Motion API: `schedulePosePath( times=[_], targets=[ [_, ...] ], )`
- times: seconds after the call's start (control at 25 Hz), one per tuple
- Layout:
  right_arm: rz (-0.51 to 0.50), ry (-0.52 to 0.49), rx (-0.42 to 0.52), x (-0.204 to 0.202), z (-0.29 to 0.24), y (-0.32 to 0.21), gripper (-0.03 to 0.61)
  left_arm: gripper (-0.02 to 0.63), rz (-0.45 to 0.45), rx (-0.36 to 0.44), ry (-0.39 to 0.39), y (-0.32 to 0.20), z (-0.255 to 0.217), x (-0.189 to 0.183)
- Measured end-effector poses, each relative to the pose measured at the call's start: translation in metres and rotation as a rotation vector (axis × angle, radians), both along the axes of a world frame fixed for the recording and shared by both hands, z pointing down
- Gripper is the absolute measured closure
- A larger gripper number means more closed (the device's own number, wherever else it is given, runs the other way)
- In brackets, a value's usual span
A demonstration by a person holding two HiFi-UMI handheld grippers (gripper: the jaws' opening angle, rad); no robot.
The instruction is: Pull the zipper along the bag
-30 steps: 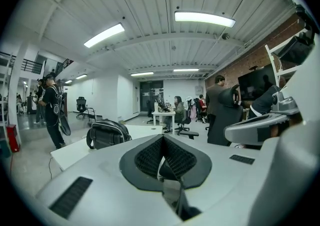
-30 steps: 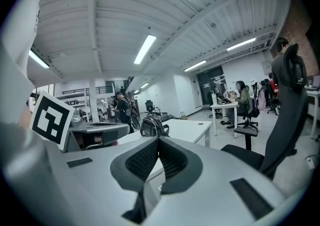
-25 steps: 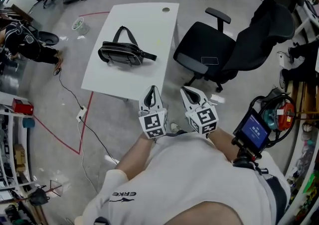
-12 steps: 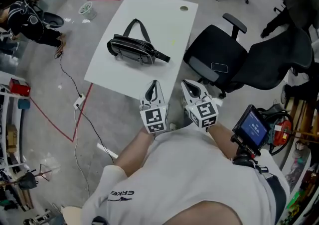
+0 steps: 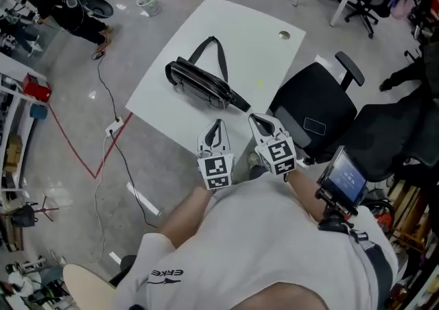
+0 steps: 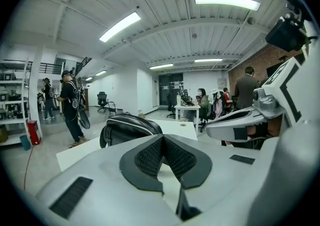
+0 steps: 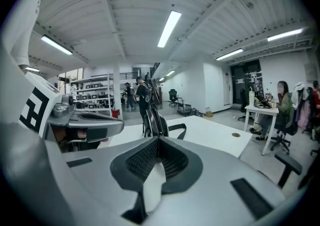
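While the black bag lies lengthwise on the white table, its carry strap loops off it toward 12 o'clock and neither gripper touches it. From the bag, the left gripper sits at about 6 o'clock and the right gripper at about 5 o'clock, both just off the table's near edge and pointing at the bag. In the left gripper view the pads meet at the tips with nothing between them, and the bag shows beyond, at 11 o'clock. The right gripper view shows the same: pads pressed together, empty, with the bag seen end-on straight ahead. A black office chair stands at the table's 3 o'clock side. A red tape line crosses the floor at 9 o'clock.
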State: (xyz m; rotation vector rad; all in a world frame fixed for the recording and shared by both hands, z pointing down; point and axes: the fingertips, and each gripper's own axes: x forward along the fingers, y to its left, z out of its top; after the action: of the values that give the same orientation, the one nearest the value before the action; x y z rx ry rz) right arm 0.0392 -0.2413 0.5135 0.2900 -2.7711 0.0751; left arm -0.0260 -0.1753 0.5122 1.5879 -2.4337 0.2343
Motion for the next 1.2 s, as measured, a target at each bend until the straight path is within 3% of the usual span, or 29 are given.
schedulePosePath(
  times=[0.76, 1.04, 1.2],
  targets=[
    [-0.452, 0.163, -0.033, -0.083, 0.07, -0.03, 0.548, 0.612, -0.231, -0.109, 0.049, -0.034, 0.04, -0.053],
    [-0.548, 0.199, -0.029, -0.098, 0.079, -0.027, 0.505, 0.611, -0.275, -0.137, 0.053, -0.031, 0.045, -0.064],
    [-0.57, 0.214, 0.027, -0.104, 0.084, -0.029, 0.502, 0.611, -0.286, -0.15, 0.054, -0.034, 0.045, -0.07]
  ],
)
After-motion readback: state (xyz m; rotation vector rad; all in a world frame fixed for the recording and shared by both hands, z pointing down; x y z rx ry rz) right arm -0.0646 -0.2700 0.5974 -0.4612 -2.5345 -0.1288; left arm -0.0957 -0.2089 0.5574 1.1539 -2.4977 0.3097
